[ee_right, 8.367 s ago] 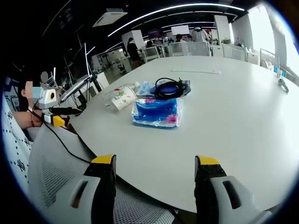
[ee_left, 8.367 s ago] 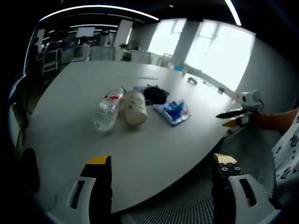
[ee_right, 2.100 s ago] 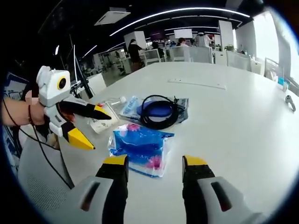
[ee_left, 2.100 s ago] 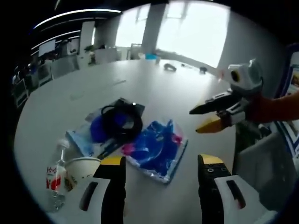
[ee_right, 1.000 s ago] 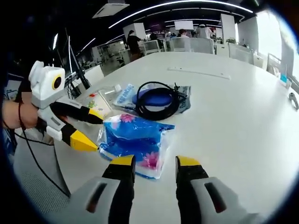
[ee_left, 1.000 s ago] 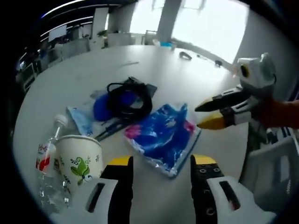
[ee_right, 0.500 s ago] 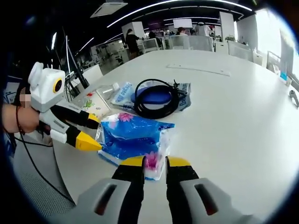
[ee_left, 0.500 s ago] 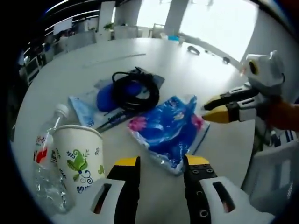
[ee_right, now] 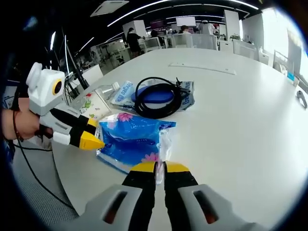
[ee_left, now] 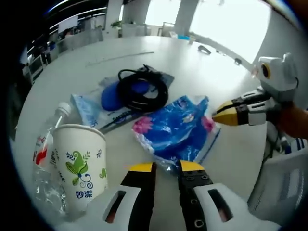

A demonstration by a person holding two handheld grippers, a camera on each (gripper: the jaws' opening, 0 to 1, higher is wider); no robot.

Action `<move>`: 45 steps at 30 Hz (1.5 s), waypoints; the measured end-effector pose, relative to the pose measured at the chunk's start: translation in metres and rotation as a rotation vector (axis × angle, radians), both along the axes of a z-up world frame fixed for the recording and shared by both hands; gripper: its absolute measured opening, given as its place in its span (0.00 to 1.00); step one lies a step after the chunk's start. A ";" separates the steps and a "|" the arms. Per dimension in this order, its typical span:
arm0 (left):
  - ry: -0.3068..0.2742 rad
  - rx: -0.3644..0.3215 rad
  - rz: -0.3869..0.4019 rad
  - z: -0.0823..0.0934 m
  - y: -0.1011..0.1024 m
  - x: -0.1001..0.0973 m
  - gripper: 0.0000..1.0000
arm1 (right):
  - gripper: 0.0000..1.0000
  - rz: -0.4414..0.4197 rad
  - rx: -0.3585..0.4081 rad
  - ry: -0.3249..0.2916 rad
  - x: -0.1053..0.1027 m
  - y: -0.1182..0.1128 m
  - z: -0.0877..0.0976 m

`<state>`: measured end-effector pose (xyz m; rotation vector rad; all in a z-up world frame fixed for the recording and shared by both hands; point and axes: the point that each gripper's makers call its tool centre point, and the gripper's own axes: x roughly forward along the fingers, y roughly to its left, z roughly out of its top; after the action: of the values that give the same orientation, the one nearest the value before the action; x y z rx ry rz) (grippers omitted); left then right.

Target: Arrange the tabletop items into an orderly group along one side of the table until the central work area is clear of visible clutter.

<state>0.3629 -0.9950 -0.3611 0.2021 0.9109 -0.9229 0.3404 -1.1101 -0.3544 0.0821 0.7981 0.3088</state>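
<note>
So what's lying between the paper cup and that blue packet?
Bare tabletop, seen in the left gripper view, separates the cup from the blue packet.

Right gripper [ee_right: 160, 168] jaws pinched tight on clear edge of blue tissue pack [ee_right: 131, 138]. Left gripper [ee_right: 77, 131] comes in from left, yellow tips touching pack's left end. Black cable coil [ee_right: 158, 99] beyond.
</note>
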 end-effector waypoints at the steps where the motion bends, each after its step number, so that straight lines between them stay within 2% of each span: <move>1: 0.000 0.004 0.000 0.000 0.000 0.000 0.11 | 0.02 0.000 0.001 -0.001 0.000 0.000 0.000; 10: 0.001 0.020 -0.004 -0.002 0.000 0.000 0.05 | 0.00 -0.001 0.004 0.002 -0.001 0.001 -0.001; 17: 0.021 -0.004 0.008 0.001 -0.002 -0.001 0.00 | 0.00 0.001 0.002 0.003 -0.003 0.001 -0.001; 28: 0.043 -0.022 0.016 0.004 -0.003 -0.002 0.00 | 0.00 0.001 -0.001 0.003 -0.005 -0.001 0.000; 45: 0.038 -0.046 -0.012 0.018 -0.018 -0.003 0.00 | 0.00 -0.030 0.004 -0.033 -0.009 -0.014 0.018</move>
<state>0.3597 -1.0130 -0.3430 0.1513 0.9239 -0.9609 0.3316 -1.1240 -0.3368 0.0921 0.7628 0.2829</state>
